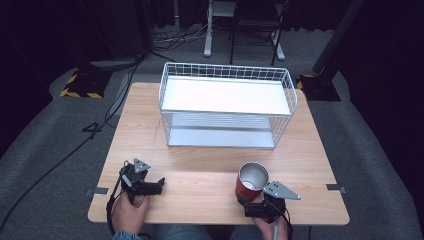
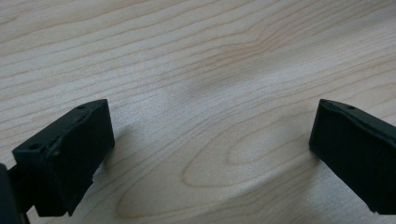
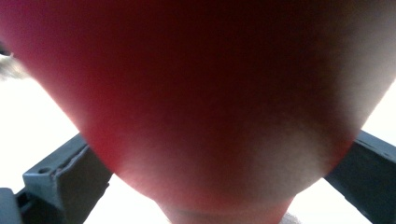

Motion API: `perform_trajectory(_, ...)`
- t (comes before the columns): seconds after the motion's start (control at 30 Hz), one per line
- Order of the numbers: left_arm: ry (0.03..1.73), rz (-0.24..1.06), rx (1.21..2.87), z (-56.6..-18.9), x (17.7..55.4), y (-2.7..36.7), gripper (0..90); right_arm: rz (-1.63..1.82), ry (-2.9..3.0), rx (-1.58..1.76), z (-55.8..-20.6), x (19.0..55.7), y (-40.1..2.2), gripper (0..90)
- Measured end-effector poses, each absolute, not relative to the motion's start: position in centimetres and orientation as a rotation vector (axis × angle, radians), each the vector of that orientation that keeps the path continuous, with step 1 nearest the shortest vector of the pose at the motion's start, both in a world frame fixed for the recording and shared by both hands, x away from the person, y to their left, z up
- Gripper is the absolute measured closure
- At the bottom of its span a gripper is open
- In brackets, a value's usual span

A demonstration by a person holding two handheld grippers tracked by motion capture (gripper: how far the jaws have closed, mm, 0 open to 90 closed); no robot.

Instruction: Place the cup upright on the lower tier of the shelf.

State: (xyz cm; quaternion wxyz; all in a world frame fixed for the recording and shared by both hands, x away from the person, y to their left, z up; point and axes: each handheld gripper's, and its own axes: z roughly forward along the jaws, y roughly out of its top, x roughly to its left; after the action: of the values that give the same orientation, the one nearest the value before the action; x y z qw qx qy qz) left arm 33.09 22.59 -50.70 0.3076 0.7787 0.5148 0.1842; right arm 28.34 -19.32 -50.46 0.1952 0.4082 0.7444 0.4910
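1. The right tool (image 1: 248,196) is closed on a red cup (image 1: 251,182) with a shiny metal inside. In the high view the cup sits near the front edge of the wooden desk (image 1: 210,170), right of centre, upright or slightly tilted, its open mouth facing up.
2. In the right gripper view the red cup (image 3: 210,102) sits very close to the camera and is blurred; 1 dark jaw presses each side of its lower part.
3. Whether the cup's base rests on the desk or is raised off it cannot be told.
4. The left tool (image 1: 161,183) lies low over the desk near the front left corner, held in the person's left hand (image 1: 129,212), and is well apart from the cup.
5. In the left gripper view the left tool (image 2: 210,140) stands wide open, its 2 black jaws far apart with bare wood grain between them and nothing gripped.
6. A white wire shelf rack (image 1: 227,102) with 2 levels stands at the far half of the desk, well apart from both tools.
7. A cable (image 1: 111,205) trails from the left tool past the hand.
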Motion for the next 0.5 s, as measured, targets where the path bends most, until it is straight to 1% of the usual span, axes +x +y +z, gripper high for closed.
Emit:
perform_trajectory(0.23, 1.362, 0.487, 2.06, -50.7, 33.09, 22.59, 0.2, 1.339, 2.123, 1.157, -50.49, 28.63, -18.99, 0.2)
perform_trajectory(0.27, 1.362, 0.487, 2.059, -50.7, 33.09, 22.59, 0.2, 1.339, 2.123, 1.158, -50.49, 28.63, -19.0, 1.4)
perform_trajectory(0.3, 1.361, 0.487, 2.059, -50.71, 33.09, 22.59, 0.2, 1.338, 2.119, 1.165, -50.48, 28.64, -18.97, 5.5)
perform_trajectory(0.33, 1.362, 0.487, 2.059, -50.71, 33.09, 22.59, 0.2, 1.342, 2.119, 1.163, -50.49, 28.67, -18.98, 11.6)
perform_trajectory(0.37, 1.362, 0.487, 2.059, -50.71, 33.09, 22.59, 0.2, 1.344, 2.12, 1.166, -50.48, 28.69, -18.98, 14.0)
perform_trajectory(0.5, 1.361, 0.487, 2.059, -50.7, 33.09, 22.59, 0.2, 1.321, 2.108, 1.153, -50.43, 28.54, -18.84, 15.4)
